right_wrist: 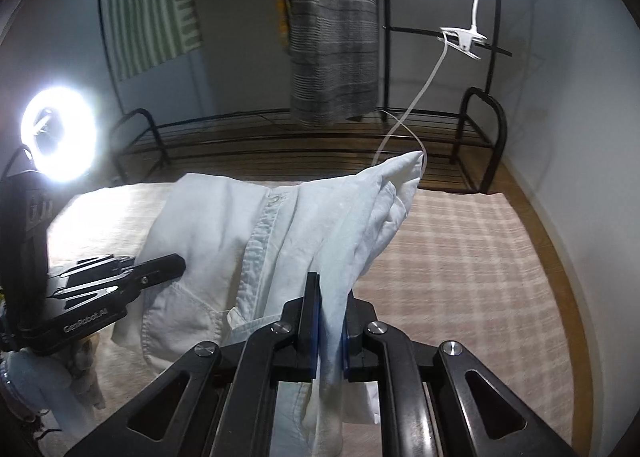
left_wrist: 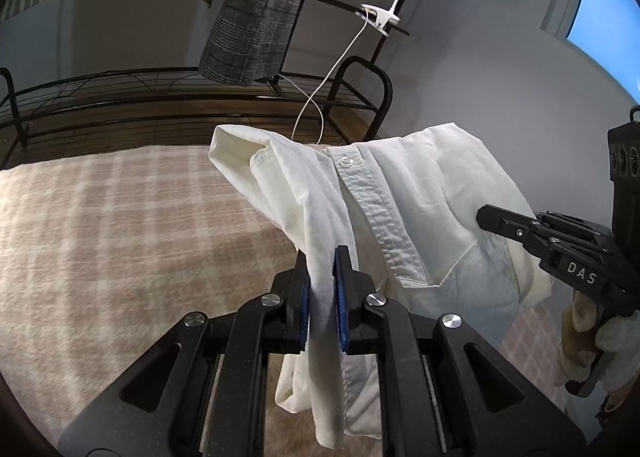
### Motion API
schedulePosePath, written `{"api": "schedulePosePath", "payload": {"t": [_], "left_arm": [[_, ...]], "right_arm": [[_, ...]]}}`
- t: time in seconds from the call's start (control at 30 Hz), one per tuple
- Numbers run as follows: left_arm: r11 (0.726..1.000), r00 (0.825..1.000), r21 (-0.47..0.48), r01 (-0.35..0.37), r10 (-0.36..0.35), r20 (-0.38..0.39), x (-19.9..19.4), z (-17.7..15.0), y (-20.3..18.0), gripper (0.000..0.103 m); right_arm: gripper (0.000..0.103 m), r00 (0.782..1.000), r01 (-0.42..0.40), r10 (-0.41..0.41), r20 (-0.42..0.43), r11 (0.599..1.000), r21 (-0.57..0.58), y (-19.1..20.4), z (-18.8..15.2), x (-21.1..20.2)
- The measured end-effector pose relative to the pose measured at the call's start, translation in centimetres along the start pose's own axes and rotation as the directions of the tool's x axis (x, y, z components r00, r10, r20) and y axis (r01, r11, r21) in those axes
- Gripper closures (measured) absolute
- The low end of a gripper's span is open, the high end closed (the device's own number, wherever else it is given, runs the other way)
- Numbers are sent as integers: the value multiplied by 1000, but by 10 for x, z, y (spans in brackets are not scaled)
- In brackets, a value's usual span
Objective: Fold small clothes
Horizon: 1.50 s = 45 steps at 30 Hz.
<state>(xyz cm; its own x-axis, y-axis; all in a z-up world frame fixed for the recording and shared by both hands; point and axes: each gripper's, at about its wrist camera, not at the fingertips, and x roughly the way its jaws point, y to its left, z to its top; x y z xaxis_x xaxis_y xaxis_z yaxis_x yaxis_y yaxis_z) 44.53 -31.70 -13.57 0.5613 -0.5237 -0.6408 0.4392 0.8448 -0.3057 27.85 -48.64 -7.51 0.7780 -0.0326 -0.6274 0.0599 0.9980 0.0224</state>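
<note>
A small white button-up shirt hangs in the air between both grippers, over a beige plaid cloth surface. Its button placket and chest pocket face the cameras. My left gripper is shut on a bunched edge of the shirt, with fabric pinched between its blue pads. In the right wrist view my right gripper is likewise shut on another bunched edge of the shirt. Each gripper also shows from the side in the other view: the right gripper and the left gripper, both reaching into the fabric.
A black metal rack stands behind the plaid surface. A grey checked garment hangs from it, next to a white clip lamp with a dangling cable. A bright ring light glows at the left. A gloved hand holds the right gripper.
</note>
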Motion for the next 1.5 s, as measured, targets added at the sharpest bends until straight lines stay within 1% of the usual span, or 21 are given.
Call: {"api": "schedulePosePath", "payload": {"t": [0.2, 0.3, 0.4, 0.5, 0.53, 0.6, 0.67, 0.7, 0.8, 0.87, 0.93, 1.1, 1.23, 1.37, 1.5], "left_arm": [[999, 999, 22, -41, 42, -24, 28, -3, -1, 94], [998, 997, 24, -63, 64, -45, 36, 1, 5, 94], [994, 991, 26, -108, 110, -77, 42, -2, 13, 94], [990, 983, 22, -139, 141, -120, 50, -7, 23, 91], [990, 982, 21, -141, 142, -126, 52, -9, 25, 90], [988, 981, 37, -148, 152, -124, 54, -11, 24, 88], [987, 979, 51, -155, 160, -125, 54, -11, 22, 88], [987, 980, 44, -152, 156, -126, 53, -10, 23, 88], [990, 982, 17, -142, 143, -123, 46, -8, 24, 87], [990, 983, 19, -139, 140, -116, 40, -8, 22, 87], [990, 984, 27, -138, 140, -108, 33, -9, 19, 87], [989, 987, 56, -140, 144, -72, 4, -12, 10, 87], [988, 989, 66, -138, 141, -36, -30, -13, 5, 87], [987, 990, 82, -139, 140, -5, -69, -15, 1, 87], [987, 991, 88, -137, 136, 16, -109, -19, -1, 87]], "right_arm": [[98, 998, 42, -43, -35, 999, -20, -19, 0, 33], [98, 992, 98, -101, -71, 994, -47, -27, -4, 50], [96, 981, 152, -157, -114, 987, -47, -33, -12, 64], [91, 966, 193, -199, -166, 980, -49, -37, -20, 79], [88, 962, 206, -210, -177, 978, -45, -38, -23, 84], [85, 958, 216, -219, -183, 976, -35, -41, -27, 88], [78, 958, 212, -211, -193, 977, -12, -45, -28, 91], [77, 959, 212, -208, -194, 977, 1, -48, -29, 91], [69, 959, 226, -217, -184, 974, 29, -52, -26, 84], [63, 960, 235, -226, -166, 971, 38, -51, -22, 75], [59, 965, 231, -221, -140, 971, 58, -50, -18, 63], [59, 969, 240, -234, -83, 969, 61, -37, -7, 36], [58, 972, 232, -230, -39, 971, 61, -21, -2, 4], [59, 978, 207, -208, 0, 974, 89, -4, 0, -32], [58, 977, 208, -211, 28, 975, 79, 19, -4, -67]]}}
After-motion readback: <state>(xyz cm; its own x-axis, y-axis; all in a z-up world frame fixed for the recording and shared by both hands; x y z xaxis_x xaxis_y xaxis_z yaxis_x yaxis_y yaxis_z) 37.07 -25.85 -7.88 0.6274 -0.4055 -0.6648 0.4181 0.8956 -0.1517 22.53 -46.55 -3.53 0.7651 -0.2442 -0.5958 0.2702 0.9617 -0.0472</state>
